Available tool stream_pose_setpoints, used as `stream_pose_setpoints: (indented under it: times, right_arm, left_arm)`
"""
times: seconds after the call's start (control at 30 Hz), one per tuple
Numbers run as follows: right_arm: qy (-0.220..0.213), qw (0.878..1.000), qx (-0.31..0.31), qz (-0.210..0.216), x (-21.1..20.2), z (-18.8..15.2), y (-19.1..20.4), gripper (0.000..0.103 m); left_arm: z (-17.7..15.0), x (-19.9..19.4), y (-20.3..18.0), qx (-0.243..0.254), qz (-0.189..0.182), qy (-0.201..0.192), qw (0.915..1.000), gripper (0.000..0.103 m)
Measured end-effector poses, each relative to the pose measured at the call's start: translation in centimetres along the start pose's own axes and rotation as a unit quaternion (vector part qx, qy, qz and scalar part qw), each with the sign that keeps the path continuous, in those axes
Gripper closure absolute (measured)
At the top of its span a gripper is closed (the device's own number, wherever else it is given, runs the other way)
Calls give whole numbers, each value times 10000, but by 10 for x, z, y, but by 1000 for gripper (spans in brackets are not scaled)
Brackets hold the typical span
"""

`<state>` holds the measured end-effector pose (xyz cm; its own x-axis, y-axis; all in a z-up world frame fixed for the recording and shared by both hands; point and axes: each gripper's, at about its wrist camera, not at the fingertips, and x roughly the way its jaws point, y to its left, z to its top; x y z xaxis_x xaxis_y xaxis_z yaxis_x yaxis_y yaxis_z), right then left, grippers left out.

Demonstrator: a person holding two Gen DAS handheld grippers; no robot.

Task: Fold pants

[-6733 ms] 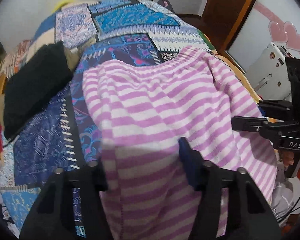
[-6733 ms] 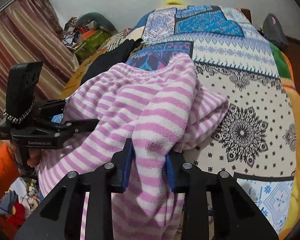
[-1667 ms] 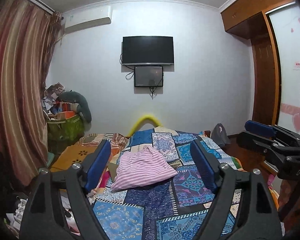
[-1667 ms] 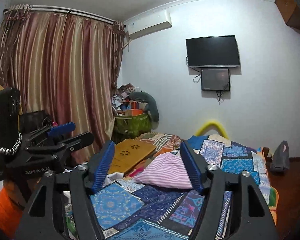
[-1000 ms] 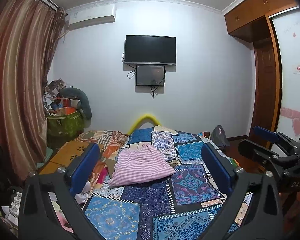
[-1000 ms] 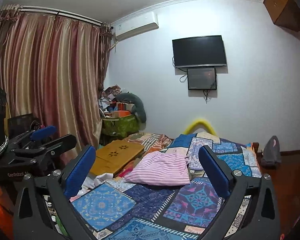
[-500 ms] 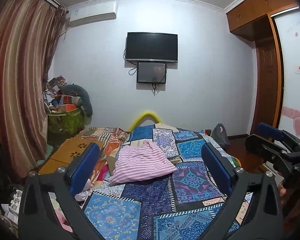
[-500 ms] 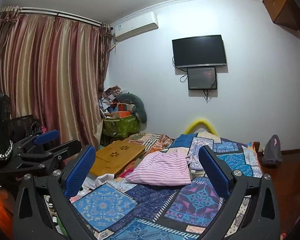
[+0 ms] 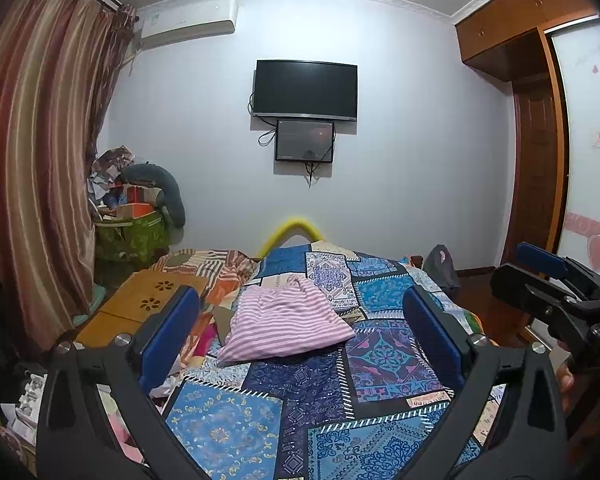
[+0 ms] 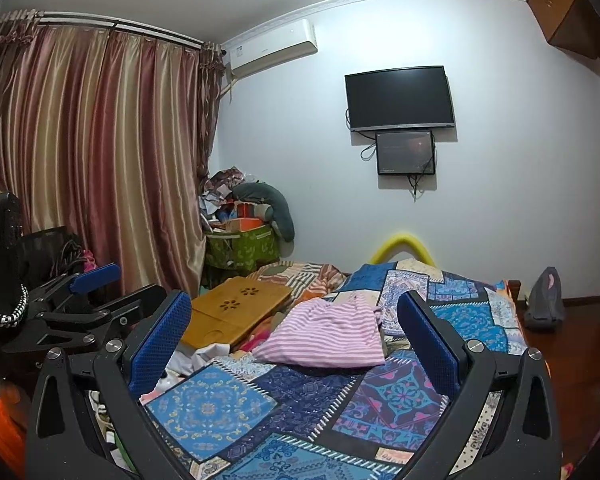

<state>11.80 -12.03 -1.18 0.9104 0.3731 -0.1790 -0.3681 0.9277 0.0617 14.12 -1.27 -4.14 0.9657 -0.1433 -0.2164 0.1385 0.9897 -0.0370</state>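
Both grippers' jaws wide apart, empty; folded pants [image 9: 284, 322] on quilt [image 9: 312, 392], wooden tray [image 10: 236, 308] beside.

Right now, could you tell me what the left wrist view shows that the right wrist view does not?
Only the left wrist view shows the brown wooden wardrobe and the right gripper from the side. Only the right shows the curtain rod and the left gripper. Both show the folded pink-striped pants lying free on the patchwork quilt, and the wall-mounted black television.
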Motion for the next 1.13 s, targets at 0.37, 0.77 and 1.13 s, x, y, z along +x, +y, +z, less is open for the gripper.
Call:
stream_pose_setpoints:
  times: [0.37,0.77,1.13]
  right_arm:
    - [23,10000,-6,-45,1,-1,-1,1]
    - [31,10000,34,-68,0,-1,-3,1]
    - [10,9999,101,-63,-2,0,-7,0]
  left_arm:
    - [-2,3,4,-124,-94,82,9998,0]
    - [-1,1,4,-35,-172,90,9998,0]
    - [0,-1,4,-8,-240,101,9997,0]
